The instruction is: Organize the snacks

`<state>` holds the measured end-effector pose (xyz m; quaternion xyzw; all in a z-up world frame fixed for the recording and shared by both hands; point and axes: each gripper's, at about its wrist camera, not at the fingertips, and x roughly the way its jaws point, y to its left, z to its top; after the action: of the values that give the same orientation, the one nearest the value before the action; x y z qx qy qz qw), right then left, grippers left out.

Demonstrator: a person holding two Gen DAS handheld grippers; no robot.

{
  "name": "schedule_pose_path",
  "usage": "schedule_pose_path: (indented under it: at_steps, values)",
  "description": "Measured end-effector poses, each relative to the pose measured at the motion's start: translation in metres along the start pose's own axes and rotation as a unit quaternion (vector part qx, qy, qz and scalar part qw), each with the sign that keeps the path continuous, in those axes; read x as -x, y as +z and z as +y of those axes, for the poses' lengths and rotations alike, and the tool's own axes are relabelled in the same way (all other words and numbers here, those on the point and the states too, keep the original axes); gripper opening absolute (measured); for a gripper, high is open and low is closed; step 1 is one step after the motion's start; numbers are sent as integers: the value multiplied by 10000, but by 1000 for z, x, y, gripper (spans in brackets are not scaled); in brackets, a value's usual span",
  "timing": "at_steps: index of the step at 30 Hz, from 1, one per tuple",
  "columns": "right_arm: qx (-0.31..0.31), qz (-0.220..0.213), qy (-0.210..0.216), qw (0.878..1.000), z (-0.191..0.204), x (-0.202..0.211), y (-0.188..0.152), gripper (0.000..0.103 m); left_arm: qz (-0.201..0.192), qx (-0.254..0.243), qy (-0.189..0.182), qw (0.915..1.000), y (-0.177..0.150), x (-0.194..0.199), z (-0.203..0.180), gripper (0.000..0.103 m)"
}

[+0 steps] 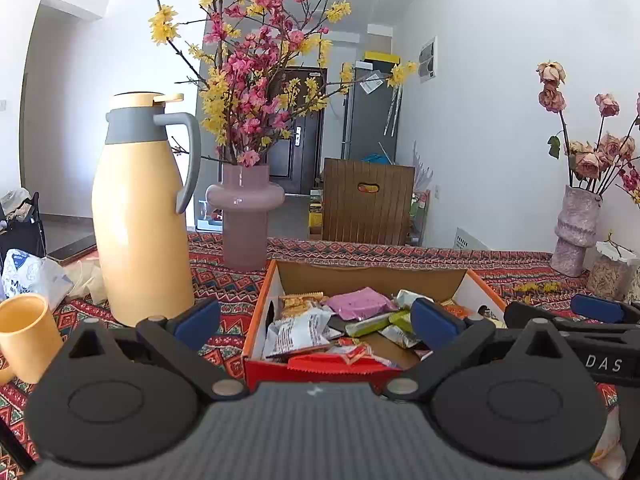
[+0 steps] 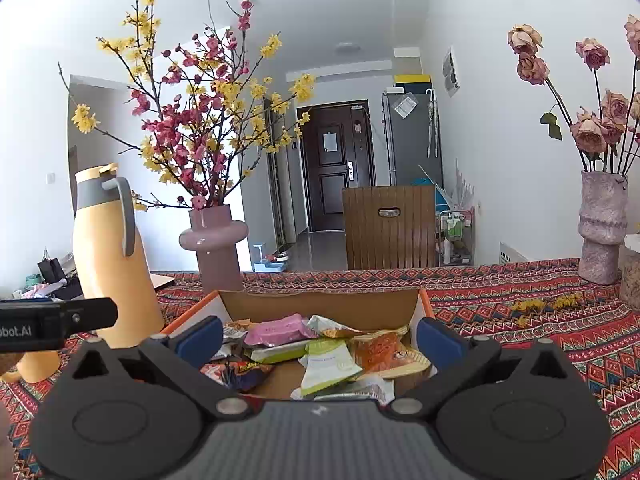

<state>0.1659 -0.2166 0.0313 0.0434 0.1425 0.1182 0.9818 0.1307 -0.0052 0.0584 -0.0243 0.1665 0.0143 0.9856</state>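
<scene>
An open cardboard box [image 1: 372, 278] with orange rims sits on the patterned tablecloth and holds several snack packets: a pink one [image 1: 362, 302], a white one [image 1: 298, 330], a red one [image 1: 340, 360]. The right wrist view shows the same box [image 2: 320, 304] with a pink packet [image 2: 276, 330], a green-and-white packet [image 2: 328, 364] and an orange packet [image 2: 380, 354]. My left gripper [image 1: 316, 320] is open and empty, just before the box's near wall. My right gripper [image 2: 320, 338] is open and empty, over the box's near edge.
A yellow thermos jug [image 1: 140, 216] and a yellow cup [image 1: 26, 338] stand left of the box. A pink vase of blossom branches [image 1: 244, 216] stands behind it. A vase of dried roses [image 2: 600, 228] and a jar [image 1: 612, 274] stand far right. A wooden chair [image 2: 390, 226] is behind the table.
</scene>
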Motion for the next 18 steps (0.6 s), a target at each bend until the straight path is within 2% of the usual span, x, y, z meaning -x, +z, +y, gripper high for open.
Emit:
schedule_pose_path:
  at_steps: [18]
  values:
    - [-149,873,-115,9960,1,41,-55,103,901,91,18,9959,-68,23,26,103]
